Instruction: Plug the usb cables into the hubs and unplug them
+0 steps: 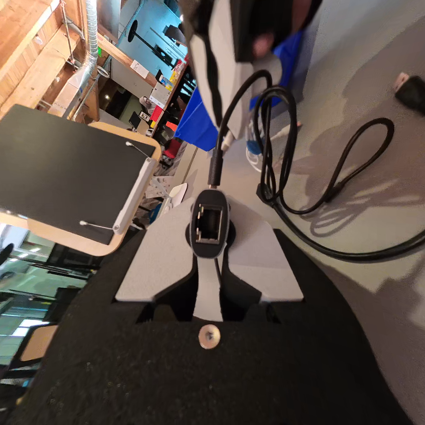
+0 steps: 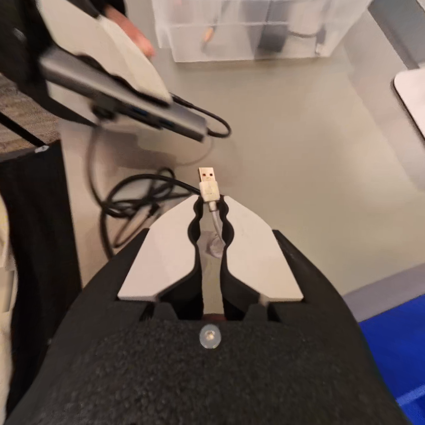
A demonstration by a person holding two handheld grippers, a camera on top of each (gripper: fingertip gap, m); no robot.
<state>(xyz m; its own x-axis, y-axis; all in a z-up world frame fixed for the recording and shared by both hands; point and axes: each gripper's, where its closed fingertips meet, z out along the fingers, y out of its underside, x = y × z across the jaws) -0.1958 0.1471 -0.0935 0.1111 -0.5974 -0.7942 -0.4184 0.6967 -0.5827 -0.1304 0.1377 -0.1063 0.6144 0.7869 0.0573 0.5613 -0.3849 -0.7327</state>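
Hub (image 1: 208, 226) clamped by left gripper (image 1: 209, 220); right gripper (image 2: 211, 201) pinches white plug (image 2: 208, 184); black cables (image 2: 135, 195) probably loose below.

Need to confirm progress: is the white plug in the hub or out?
Out. The white plug sticks free from the right gripper, apart from the hub.

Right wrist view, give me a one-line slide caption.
Right gripper pinches a white USB cable, plug forward, while the left gripper holds the grey hub above the table.
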